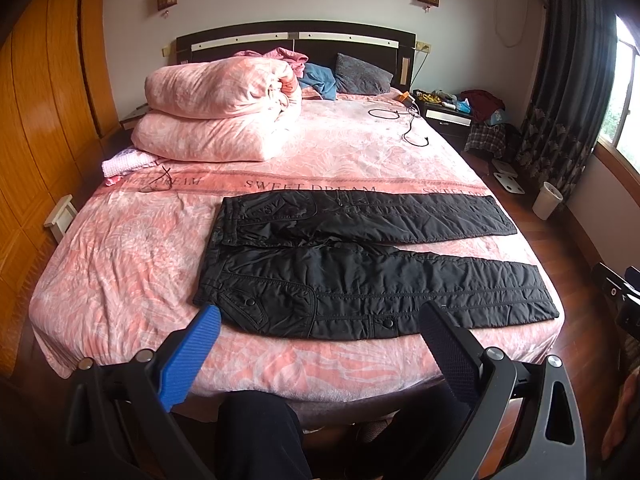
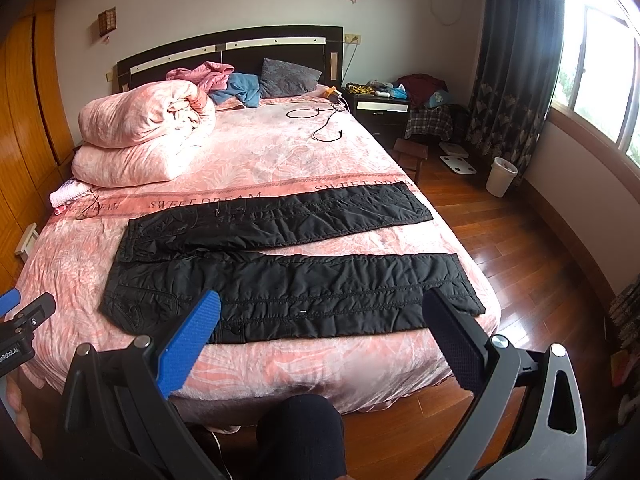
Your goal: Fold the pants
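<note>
Left to right across the bed (image 1: 120,240): bare pink bedding is seen toward the left edge, with a rolled quilt (image 1: 220,112) stacked near the head-left corner. The pants (image 1: 360,264) are laid flat along the foot edge, waistband toward the left edge, both legs spread apart and extended toward the right edge. The left hand-held gripper (image 1: 320,320) is held wide open above the foot edge, nothing grasped, near the waistband and near leg. The right hand-held gripper (image 2: 322,314) is likewise spread wide and empty, over the near leg toward its cuff. No fold is yet made; the opening step is judged to be in hand. The next move is judged to call for both pairs of fingers to be closed on the near leg's edge, so that it can be carried over onto the far leg.
</note>
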Action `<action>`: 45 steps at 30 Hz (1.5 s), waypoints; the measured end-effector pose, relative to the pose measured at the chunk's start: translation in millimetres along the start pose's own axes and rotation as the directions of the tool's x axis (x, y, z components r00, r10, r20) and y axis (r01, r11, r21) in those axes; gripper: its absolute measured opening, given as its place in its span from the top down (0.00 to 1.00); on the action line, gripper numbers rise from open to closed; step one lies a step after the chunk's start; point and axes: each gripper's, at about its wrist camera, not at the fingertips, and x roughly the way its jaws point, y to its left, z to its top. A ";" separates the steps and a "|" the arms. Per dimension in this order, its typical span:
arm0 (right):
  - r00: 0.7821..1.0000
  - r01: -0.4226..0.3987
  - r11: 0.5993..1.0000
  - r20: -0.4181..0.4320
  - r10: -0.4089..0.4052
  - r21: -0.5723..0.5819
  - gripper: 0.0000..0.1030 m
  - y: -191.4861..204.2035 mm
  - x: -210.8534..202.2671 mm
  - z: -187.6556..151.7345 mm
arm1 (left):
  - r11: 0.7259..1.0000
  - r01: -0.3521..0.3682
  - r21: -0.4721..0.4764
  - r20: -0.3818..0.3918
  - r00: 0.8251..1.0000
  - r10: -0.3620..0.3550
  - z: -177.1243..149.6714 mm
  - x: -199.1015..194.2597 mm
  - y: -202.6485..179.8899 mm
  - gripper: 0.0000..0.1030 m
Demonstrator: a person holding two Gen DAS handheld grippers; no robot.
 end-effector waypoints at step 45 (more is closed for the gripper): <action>0.797 -0.322 0.761 -0.273 0.540 0.563 0.03 -135.0 273.4 -98.8 | 0.775 0.055 -0.630 -0.359 0.864 -0.354 -65.7 326.8 251.6 0.04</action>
